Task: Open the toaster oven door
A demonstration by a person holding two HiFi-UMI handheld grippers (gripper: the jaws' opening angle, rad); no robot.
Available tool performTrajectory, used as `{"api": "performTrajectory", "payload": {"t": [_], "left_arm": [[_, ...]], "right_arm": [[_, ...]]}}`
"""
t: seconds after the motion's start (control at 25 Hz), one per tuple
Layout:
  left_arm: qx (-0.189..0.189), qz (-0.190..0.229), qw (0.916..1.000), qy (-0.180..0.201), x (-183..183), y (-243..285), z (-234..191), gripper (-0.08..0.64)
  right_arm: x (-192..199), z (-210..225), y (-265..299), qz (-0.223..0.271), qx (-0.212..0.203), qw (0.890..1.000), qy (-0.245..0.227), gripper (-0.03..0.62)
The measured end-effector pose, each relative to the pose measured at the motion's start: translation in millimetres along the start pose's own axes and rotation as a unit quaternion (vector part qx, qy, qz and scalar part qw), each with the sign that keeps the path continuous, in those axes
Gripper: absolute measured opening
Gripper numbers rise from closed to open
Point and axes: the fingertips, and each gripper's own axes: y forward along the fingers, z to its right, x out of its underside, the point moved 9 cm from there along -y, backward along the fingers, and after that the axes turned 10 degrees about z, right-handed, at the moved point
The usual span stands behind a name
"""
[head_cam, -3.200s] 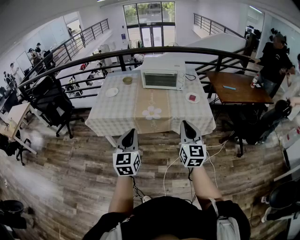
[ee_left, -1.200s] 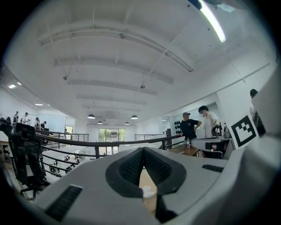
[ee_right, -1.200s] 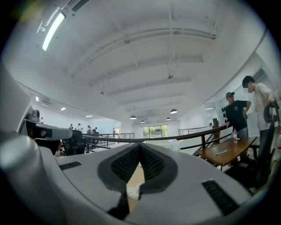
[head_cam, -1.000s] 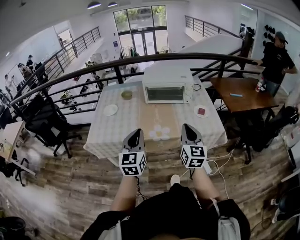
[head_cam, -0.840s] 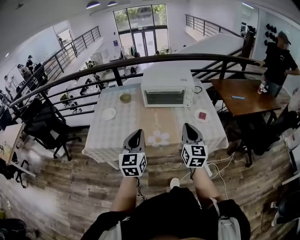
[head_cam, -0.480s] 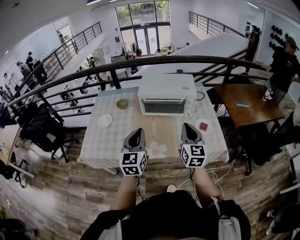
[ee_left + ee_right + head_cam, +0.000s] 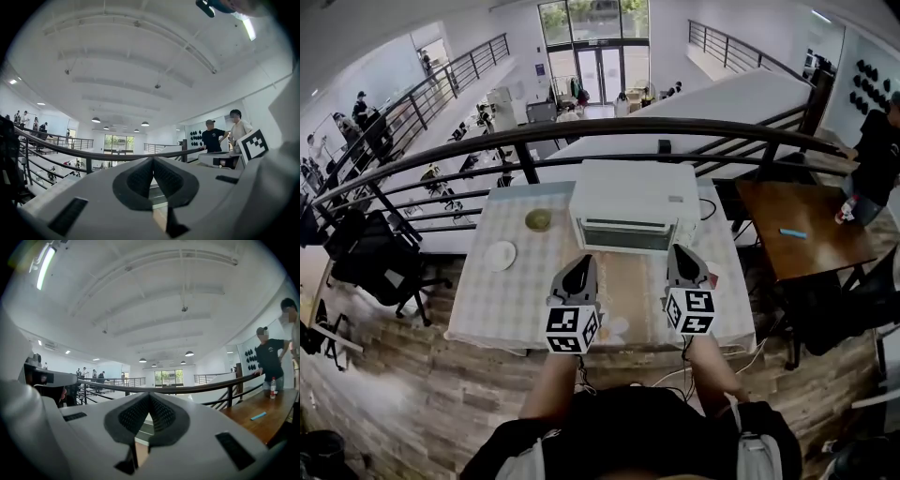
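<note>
One toaster oven (image 7: 635, 204) sits crosswise, facing the camera.

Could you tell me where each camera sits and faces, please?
Head view: on the person's head, looking steeply down at the table and oven; forearms, left hand-held gripper and right hand-held gripper show.
Left gripper view: riding the left hand-held gripper, facing forward and up at railing; its shut jaws show.
Right gripper view: riding the right hand-held gripper, facing likewise; its shut jaws show.
Shared: all three see the railing.
</note>
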Motion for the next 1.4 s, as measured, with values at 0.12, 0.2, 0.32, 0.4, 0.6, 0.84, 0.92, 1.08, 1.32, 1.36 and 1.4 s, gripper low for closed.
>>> {"api": "performTrajectory", "payload": {"t": [0.12, 0.2, 0.32, 0.4, 0.6, 0.84, 0.92, 1.08, 1.32, 1.36, 1.4], "left_arm": [[0.003, -0.006, 1.0, 0.003, 7.0, 17.2, -11.7, 0.012], [0.008, -0.01, 0.9999, 0.005, 10.3, 26.8, -21.3, 0.012], [0.024, -0.014, 0.9996, 0.004, 13.7, 40.7, -34.8, 0.012], [0.033, -0.015, 0.9993, 0.005, 14.3, 50.3, -42.4, 0.012], [0.047, -0.016, 0.9987, 0.009, 15.6, 60.7, -59.8, 0.012], [0.053, -0.017, 0.9984, 0.009, 18.1, 67.9, -71.6, 0.012], [0.053, -0.02, 0.9984, 0.007, 20.9, 67.3, -74.5, 0.012], [0.054, -0.031, 0.998, 0.004, 27.5, 64.2, -76.9, 0.012], [0.049, -0.036, 0.9981, 0.003, 32.7, 61.3, -77.7, 0.012], [0.048, -0.037, 0.9982, 0.004, 33.3, 60.3, -79.1, 0.012], [0.046, -0.038, 0.9982, 0.004, 33.6, 59.2, -80.8, 0.012]], "right_arm": [[3.8, 1.7, 17.6, -0.003, 0.004, 1.0, -0.009, 0.002], [7.5, -0.6, 26.3, -0.006, 0.009, 1.0, -0.015, 0.002], [9.1, -2.7, 36.2, -0.004, 0.026, 1.0, -0.015, 0.002], [8.0, -2.3, 42.0, 0.001, 0.041, 0.999, -0.016, 0.003], [17.0, 1.2, 57.8, -0.025, 0.067, 0.997, 0.001, 0.085], [36.5, 17.3, 74.6, -0.088, 0.115, 0.989, -0.003, 0.11], [44.9, 20.8, 81.6, -0.109, 0.12, 0.987, -0.002, 0.118], [61.6, 26.3, 97.2, -0.145, 0.123, 0.982, 0.007, 0.124], [83.7, 43.5, 123.7, -0.191, 0.124, 0.973, 0.038, 0.124], [87.3, 45.6, 128.3, -0.199, 0.125, 0.971, 0.042, 0.124], [90.2, 47.0, 132.9, -0.208, 0.126, 0.969, 0.046, 0.126]]}}
